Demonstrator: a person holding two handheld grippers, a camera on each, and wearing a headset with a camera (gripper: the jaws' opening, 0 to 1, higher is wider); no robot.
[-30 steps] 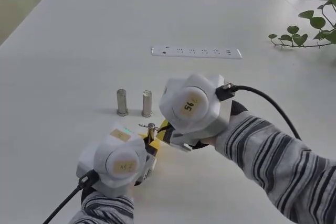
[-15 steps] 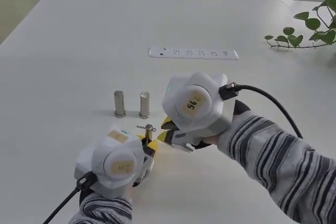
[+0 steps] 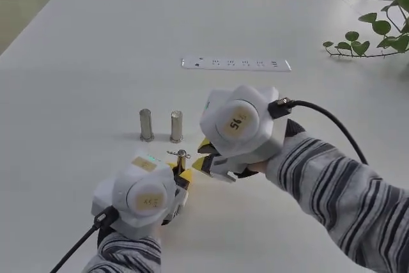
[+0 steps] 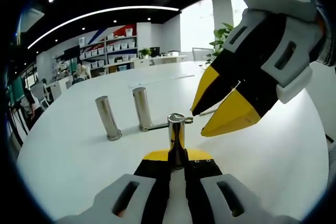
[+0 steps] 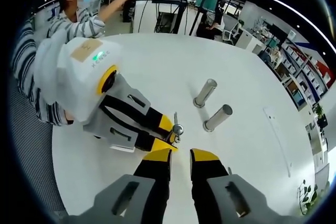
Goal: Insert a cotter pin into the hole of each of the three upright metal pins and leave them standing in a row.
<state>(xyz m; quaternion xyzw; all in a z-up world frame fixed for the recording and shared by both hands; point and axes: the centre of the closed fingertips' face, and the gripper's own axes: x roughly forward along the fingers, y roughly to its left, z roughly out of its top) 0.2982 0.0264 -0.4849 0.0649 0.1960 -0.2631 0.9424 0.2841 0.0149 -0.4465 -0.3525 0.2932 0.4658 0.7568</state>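
Note:
Two bare metal pins (image 3: 146,124) (image 3: 176,126) stand upright side by side on the white table (image 3: 77,62). In front of them my left gripper (image 3: 183,174) is shut on the base of a third pin (image 4: 177,137), holding it upright. A cotter pin (image 4: 157,126) lies through the hole near this pin's top, its ring end (image 4: 188,120) on the right. My right gripper (image 5: 180,156) is open with nothing between its fingers. Its tips hang just right of the ring end, close to it and apart from it in the left gripper view.
A white power strip (image 3: 235,64) lies farther back on the table. A green plant (image 3: 377,27) reaches in at the far right. A cable (image 3: 332,126) trails from the right gripper. A person (image 5: 79,17) is behind the left gripper in the right gripper view.
The right gripper has shifted slightly beside the held pin. The cotter pin stays through the pin's hole and the left gripper keeps its hold.

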